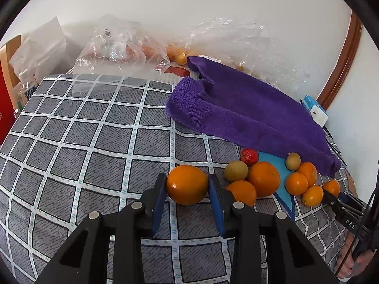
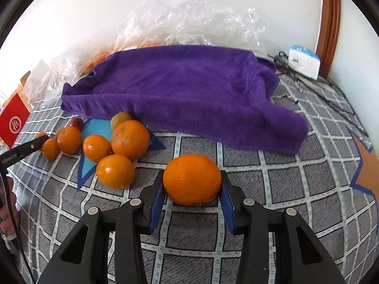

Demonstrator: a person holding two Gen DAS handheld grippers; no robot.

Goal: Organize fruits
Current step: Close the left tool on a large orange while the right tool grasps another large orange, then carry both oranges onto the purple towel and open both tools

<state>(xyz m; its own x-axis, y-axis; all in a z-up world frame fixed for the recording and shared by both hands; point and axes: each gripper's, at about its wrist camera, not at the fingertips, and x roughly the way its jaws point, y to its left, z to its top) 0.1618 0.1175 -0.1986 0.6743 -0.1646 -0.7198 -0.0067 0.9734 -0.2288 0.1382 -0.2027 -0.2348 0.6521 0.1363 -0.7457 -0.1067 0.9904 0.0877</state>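
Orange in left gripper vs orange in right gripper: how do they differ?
The left gripper holds a smooth, glossy orange right beside the fruit pile; the right gripper holds a duller, pitted orange apart from that pile, nearer the purple towel. Both are pinched between blue pads.

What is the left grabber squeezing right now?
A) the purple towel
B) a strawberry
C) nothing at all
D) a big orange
D: in the left wrist view the left gripper has its two blue pads pressed on either side of a big orange on the checked tablecloth, while the strawberry and the purple towel lie farther off, untouched.
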